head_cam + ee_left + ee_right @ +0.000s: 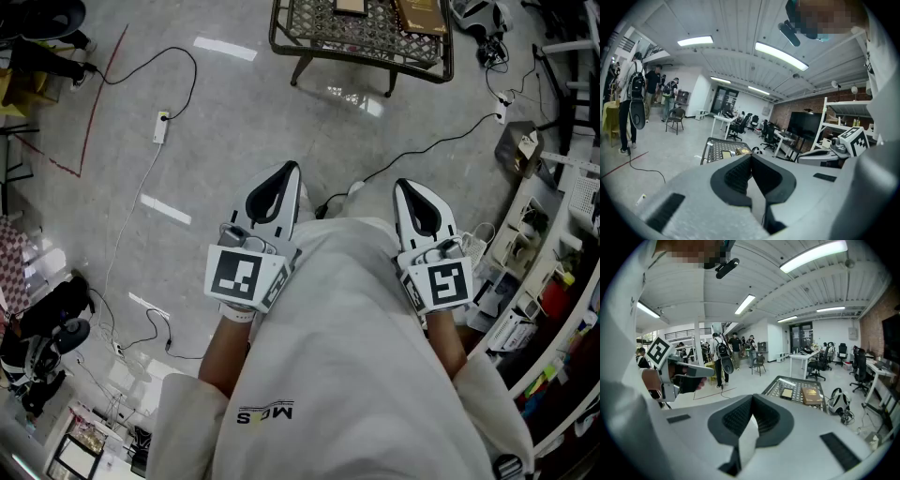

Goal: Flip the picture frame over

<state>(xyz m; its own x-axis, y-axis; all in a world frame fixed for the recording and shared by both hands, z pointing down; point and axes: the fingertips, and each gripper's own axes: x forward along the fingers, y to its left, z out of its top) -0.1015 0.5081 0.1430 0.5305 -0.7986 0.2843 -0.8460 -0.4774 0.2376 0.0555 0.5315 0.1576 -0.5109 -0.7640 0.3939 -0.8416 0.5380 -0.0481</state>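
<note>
Nothing is started yet: the left tool (287, 174) and right tool (407, 187) are pinched closed and empty. The picture frame (787, 393) lies on the mesh surface (361, 39) well ahead. Next, probably approach it and open 1 tool.

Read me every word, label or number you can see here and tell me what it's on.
"MCS", seen upside down, on the white shirt.
Left marker cube and right marker cube: coded squares only, no words.
Brown book on the mesh table: cover print too small to read.
</note>
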